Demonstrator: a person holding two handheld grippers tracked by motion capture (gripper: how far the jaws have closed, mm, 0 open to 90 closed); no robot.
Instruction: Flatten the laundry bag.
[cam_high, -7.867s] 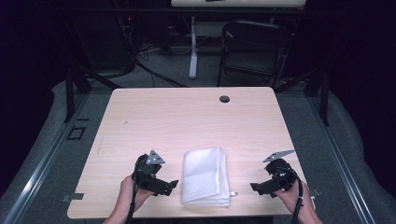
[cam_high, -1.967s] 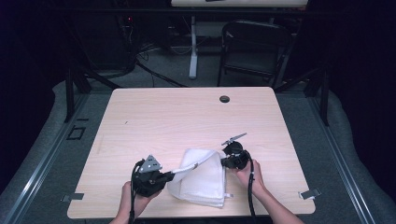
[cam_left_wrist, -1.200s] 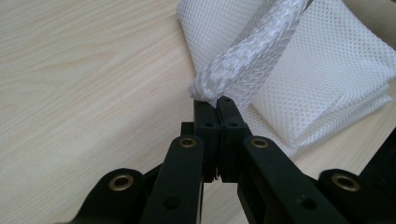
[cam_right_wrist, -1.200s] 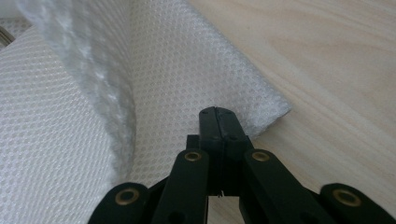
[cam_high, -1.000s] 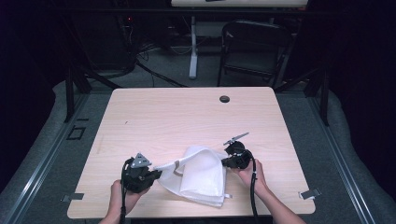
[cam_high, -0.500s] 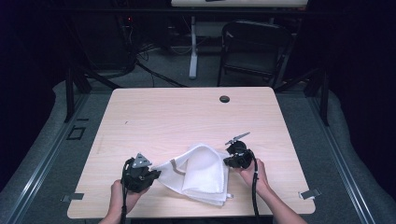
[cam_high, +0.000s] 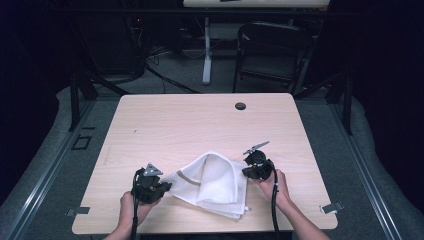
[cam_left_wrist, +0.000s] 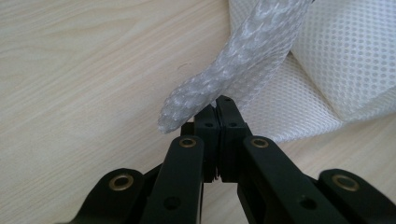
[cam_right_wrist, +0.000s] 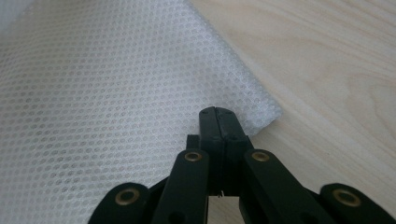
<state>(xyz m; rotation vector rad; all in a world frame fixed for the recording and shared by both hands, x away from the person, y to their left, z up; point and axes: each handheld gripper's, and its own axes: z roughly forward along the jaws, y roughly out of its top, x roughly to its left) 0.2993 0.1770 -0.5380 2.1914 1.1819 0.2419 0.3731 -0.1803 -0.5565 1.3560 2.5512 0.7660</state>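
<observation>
A white mesh cloth (cam_high: 212, 184) lies half unfolded near the table's front edge. My left gripper (cam_high: 167, 188) is at its left side, shut on a bunched corner of the cloth (cam_left_wrist: 233, 65), which it holds pulled out to the left. My right gripper (cam_high: 246, 171) is at the cloth's upper right edge, with its jaws pressed together on a flat layer of the cloth (cam_right_wrist: 121, 116). A fold rises between the two grippers, and the lower layers still rest stacked on the wood.
The light wooden table (cam_high: 200, 125) has a small dark round grommet (cam_high: 240, 106) near its far edge. A folding chair (cam_high: 272, 50) and cables stand on the floor beyond. Metal clips (cam_high: 332, 207) sit at the front corners.
Both grippers came in from the table's sides and closed on the folded cloth. The left one has pulled its corner out to the left, opening the cloth; the right one has shifted slightly right.
</observation>
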